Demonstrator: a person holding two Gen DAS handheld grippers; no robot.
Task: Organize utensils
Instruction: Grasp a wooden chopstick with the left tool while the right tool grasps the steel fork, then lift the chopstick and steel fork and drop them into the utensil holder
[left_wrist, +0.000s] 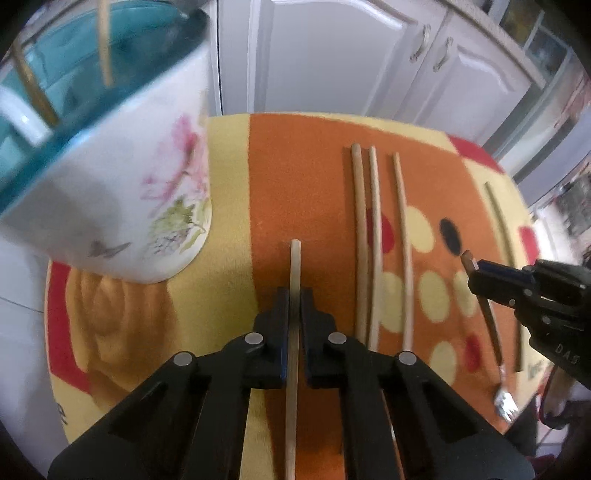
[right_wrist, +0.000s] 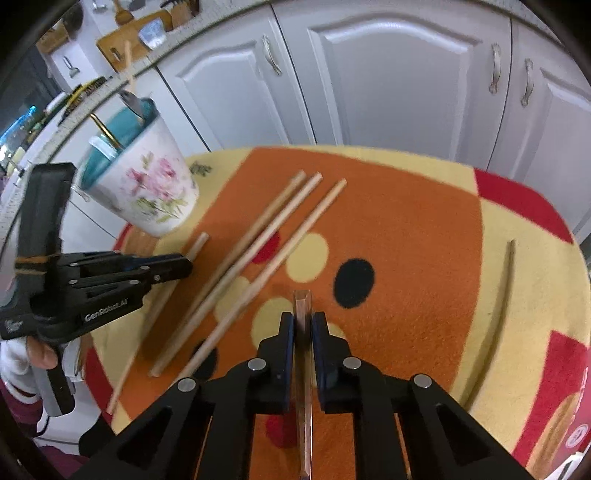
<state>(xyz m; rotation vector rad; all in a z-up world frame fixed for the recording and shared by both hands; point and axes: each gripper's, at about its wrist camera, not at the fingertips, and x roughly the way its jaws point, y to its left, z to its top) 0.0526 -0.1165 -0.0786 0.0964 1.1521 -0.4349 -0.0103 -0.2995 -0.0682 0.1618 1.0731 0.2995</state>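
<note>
My left gripper (left_wrist: 294, 295) is shut on a pale wooden chopstick (left_wrist: 295, 266), held just right of the floral cup (left_wrist: 122, 192) with a teal inside; the cup (right_wrist: 147, 192) holds several utensils. My right gripper (right_wrist: 303, 319) is shut on the brown handle of a fork (right_wrist: 303, 306); its silver tines (left_wrist: 505, 400) show in the left wrist view. Three wooden chopsticks (left_wrist: 375, 240) lie side by side on the mat; they also show in the right wrist view (right_wrist: 258, 258). A dark chopstick (right_wrist: 498, 314) lies alone at the right.
A round table carries an orange, yellow and red dotted mat (right_wrist: 406, 229). White cabinet doors (right_wrist: 388, 85) stand behind it. The left gripper (right_wrist: 186, 267) shows in the right wrist view, the right gripper (left_wrist: 476, 273) in the left.
</note>
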